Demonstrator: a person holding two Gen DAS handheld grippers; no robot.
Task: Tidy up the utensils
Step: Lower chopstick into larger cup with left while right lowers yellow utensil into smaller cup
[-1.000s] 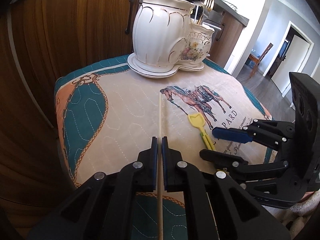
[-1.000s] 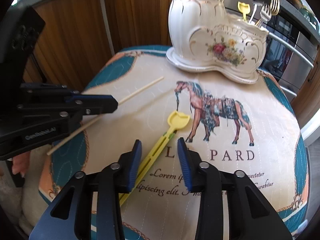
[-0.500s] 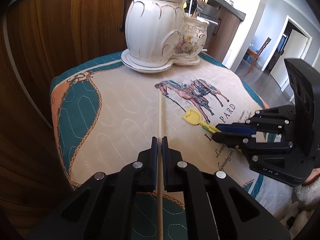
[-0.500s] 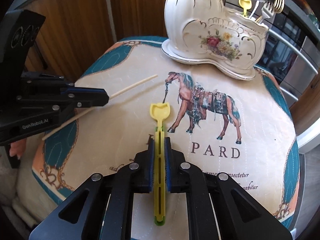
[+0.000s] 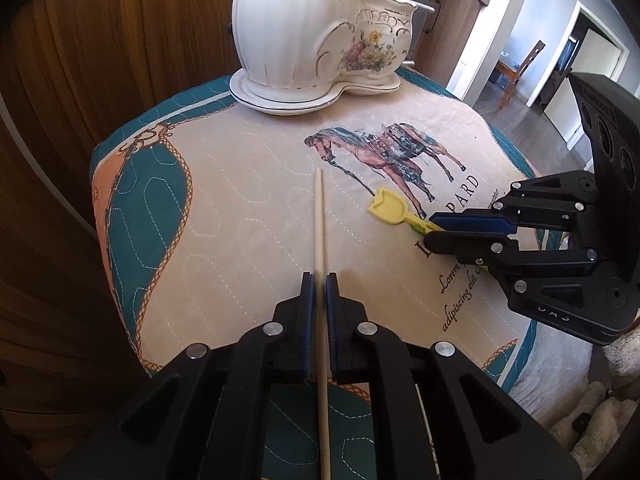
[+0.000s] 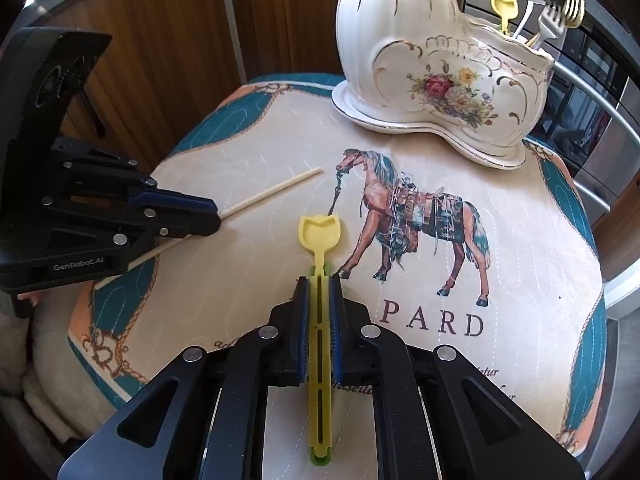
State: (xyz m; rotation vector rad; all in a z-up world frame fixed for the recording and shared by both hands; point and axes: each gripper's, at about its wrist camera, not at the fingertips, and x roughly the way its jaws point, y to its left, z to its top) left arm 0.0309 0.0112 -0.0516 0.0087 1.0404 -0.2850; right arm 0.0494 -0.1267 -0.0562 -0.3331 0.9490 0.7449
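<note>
Right gripper (image 6: 319, 280) jaws just closed onto yellow scoop (image 6: 319, 236); left gripper (image 5: 319, 280) jaws clamping chopstick (image 5: 319, 216). Both ready for transfer to far ceramic holder (image 6: 440, 72).

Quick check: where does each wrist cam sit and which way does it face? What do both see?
Left wrist: on the left hand-held gripper, angled down at the quilted horse-print cloth; its fingers clamp a thin pale wooden stick.
Right wrist: on the right hand-held gripper, angled down likewise; its fingers, having just closed, clamp a yellow plastic scoop-ended utensil.
Shared: the white floral ceramic utensil holder, cloth, both utensils; each sees the other gripper.
</note>
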